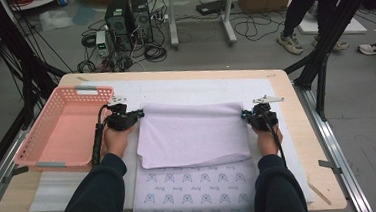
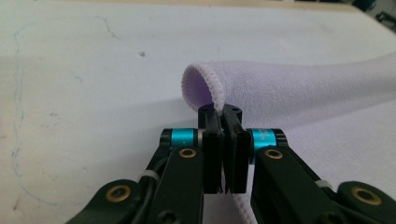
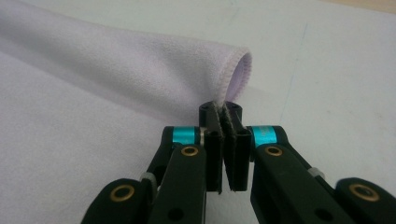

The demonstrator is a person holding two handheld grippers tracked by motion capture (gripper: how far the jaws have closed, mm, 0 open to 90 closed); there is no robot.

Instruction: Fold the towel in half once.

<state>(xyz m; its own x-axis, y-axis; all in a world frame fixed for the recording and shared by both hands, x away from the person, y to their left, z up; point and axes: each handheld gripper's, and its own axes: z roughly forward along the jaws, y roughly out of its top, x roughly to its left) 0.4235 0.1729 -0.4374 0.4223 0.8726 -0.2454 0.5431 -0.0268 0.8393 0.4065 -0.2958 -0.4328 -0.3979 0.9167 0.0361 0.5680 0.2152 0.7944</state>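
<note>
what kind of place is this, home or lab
Most likely a robotics lab: desktop computer towers amid tangled cables on the bare floor, black rig legs beside the table.

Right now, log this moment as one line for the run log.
stage: folding lavender towel | left gripper: shut on towel's hem | right gripper: shut on towel's hem | pink basket: at left, nothing in it

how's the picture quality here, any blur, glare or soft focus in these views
High view: even light, no glare, rather soft and low in detail; the pale lilac towel casts only a faint shadow. Left gripper view: sharp on the towel's stitched hem, left gripper shut on it. Right gripper view: right gripper equally crisp, far table surface softer.
</note>
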